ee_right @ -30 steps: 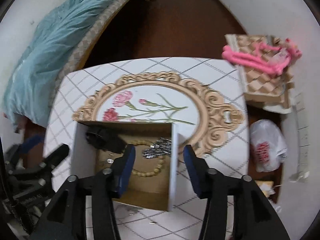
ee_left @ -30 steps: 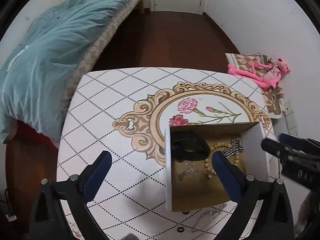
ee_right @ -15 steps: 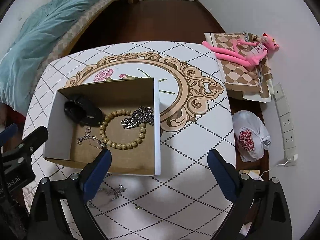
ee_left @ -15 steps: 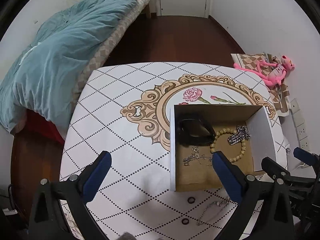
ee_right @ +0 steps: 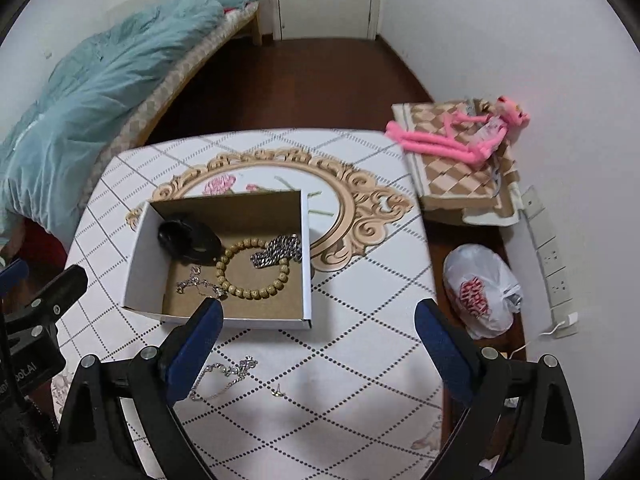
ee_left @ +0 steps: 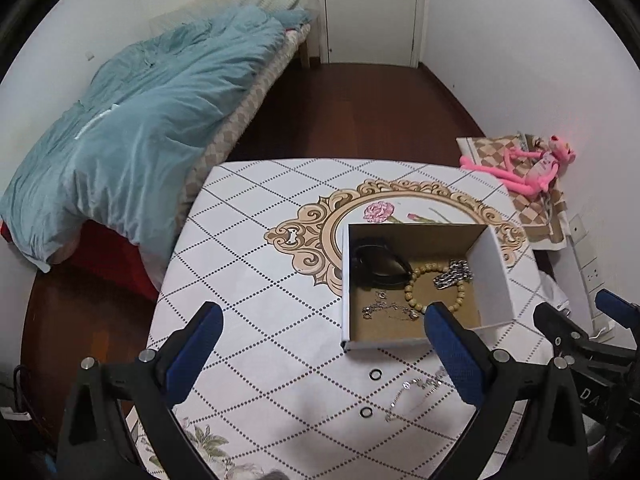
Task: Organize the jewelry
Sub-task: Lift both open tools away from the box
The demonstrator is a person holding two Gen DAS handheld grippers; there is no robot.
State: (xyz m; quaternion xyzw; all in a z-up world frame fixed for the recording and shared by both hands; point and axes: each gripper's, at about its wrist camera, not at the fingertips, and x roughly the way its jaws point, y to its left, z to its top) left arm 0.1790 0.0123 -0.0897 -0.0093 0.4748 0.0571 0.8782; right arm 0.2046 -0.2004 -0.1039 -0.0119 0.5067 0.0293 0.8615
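Starting at the right gripper (ee_right: 316,312): stands wide open above the table (ee_right: 360,360), points down at it, holds nothing between the blue pads. Same for the left gripper (ee_left: 322,314): spread wide, nothing in it. Looking just below the right gripper's left finger (ee_right: 196,344): finds a thin silver chain (ee_right: 224,374) lying loose on the table, near side of the box (ee_right: 306,260), not in it. Runs long from near-left to far-right, with a little bunched clump at the far-right end. Lies a bit left of the middle of the right gripper, so calls for a small move left and down, with the pads set across the chain, not along it. Sits close to both tools, it seems, since the left view shows that chain (ee_left: 416,390) partly under the left gripper's right finger (ee_left: 452,356); hard to say which hand is nearer. Looks very fine and floppy, likely to slip or trail when picked up. Close by: a tiny earring (ee_right: 276,391) just right of the chain, and two small black rings (ee_left: 375,375) left of it, one farther and one nearer. Inside the box already: a black bangle (ee_right: 188,240) at the far left, a round bracelet of wooden beads (ee_right: 256,292) in the middle, a thick silver chain (ee_right: 278,250) touching the beads on the far right, and another thin chain (ee_right: 196,280) on the left of them.
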